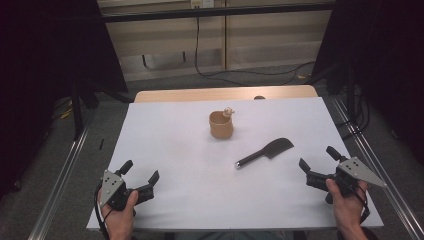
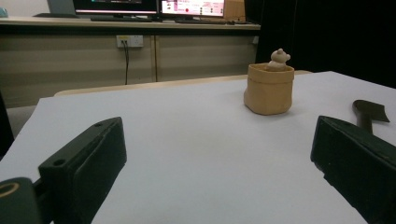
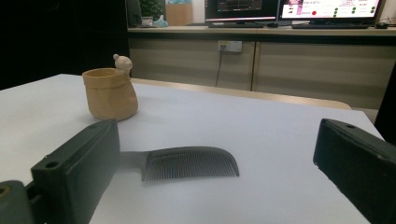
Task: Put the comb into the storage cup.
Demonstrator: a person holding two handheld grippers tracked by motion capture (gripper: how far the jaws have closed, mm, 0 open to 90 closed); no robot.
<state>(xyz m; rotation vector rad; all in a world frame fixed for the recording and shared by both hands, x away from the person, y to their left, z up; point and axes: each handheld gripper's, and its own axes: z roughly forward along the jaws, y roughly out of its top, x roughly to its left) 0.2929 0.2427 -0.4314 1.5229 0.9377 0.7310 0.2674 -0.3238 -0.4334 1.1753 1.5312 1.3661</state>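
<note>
High view, progress: nothing is held or touched; the comb (image 1: 265, 152) lies flat on the white table (image 1: 170, 135), right of centre, handle toward the near side; the pot (image 1: 221, 125) stands upright farther back, near the middle, well apart from the comb; the work is judged as not yet begun, with the comb untouched.
High view, pose: the left gripper (image 1: 141, 175) is held low at the near left corner, jaws spread and empty; the right gripper (image 1: 318, 159) is held at the near right edge, jaws spread and empty, aimed inward toward the comb, which lies near it but apart.
Left gripper view, state: both black jaws are seen wide apart with bare table between them; the pot (image 2: 269, 88) is seen ahead, a small figure (image 2: 279, 59) perched at its rim; the comb's end (image 2: 370, 112) is seen at the right, beyond the right jaw.
Right gripper view, state: the jaws stand wide open, level with the table; the comb (image 3: 187, 163) lies just ahead between them, teeth toward the camera, its handle hidden behind the left jaw; the pot (image 3: 110, 93) is seen behind it; a grasp is judged still to be made.
</note>
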